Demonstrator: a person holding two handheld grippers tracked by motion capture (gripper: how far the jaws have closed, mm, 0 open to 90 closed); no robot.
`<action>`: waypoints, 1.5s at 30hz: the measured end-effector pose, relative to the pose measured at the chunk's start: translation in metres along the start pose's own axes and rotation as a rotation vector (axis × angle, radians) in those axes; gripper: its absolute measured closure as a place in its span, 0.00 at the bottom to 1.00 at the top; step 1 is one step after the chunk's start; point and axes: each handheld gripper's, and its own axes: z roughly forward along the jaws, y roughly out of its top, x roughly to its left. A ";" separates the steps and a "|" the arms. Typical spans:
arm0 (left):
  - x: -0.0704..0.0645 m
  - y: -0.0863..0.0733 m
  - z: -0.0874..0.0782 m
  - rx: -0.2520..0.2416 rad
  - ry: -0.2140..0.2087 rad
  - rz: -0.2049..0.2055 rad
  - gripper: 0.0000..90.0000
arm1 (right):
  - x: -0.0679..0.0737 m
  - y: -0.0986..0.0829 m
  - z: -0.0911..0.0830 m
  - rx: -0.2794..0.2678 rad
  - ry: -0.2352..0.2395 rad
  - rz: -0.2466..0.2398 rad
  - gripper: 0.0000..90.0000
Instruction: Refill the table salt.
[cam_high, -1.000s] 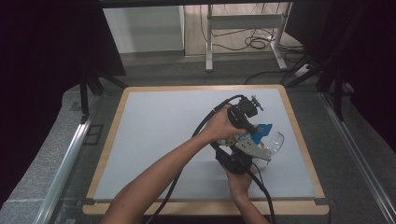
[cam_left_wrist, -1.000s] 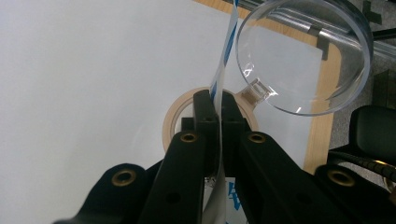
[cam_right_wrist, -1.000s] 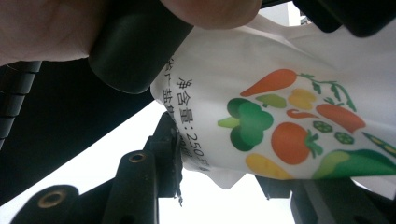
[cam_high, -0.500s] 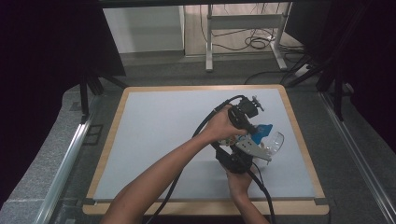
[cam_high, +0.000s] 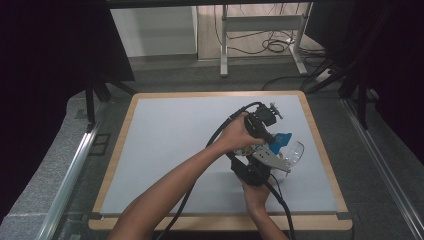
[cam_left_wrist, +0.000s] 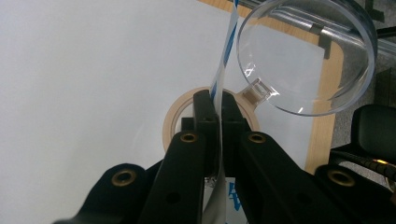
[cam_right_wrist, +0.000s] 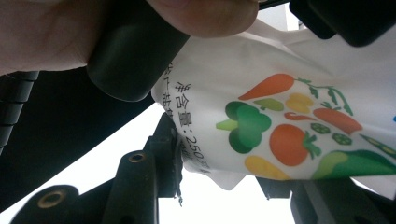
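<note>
While your left gripper (cam_left_wrist: 218, 105) fingers are clamping the packet (cam_right_wrist: 280, 121) top at the desk's (cam_high: 165, 145) 4 o'clock and right fingers are pinching its side, keep tearing slowly toward the clear cup (cam_left_wrist: 306, 56).

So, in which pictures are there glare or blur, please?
Left gripper view: bright glints on the clear round dish, table surface washed out white. Right gripper view: the hand is close and soft, the printed packet sharp. High view: dark surroundings, evenly lit table.
</note>
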 end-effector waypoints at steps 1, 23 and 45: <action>0.000 0.000 0.000 0.000 0.000 0.000 1.00 | 0.000 0.000 0.000 0.000 0.000 -0.001 0.64; 0.001 -0.003 0.001 0.003 0.000 -0.001 1.00 | 0.000 -0.002 0.001 0.009 0.007 -0.018 0.64; 0.008 -0.016 -0.001 -0.023 -0.009 -0.028 1.00 | 0.003 -0.020 0.003 0.048 -0.018 -0.079 0.64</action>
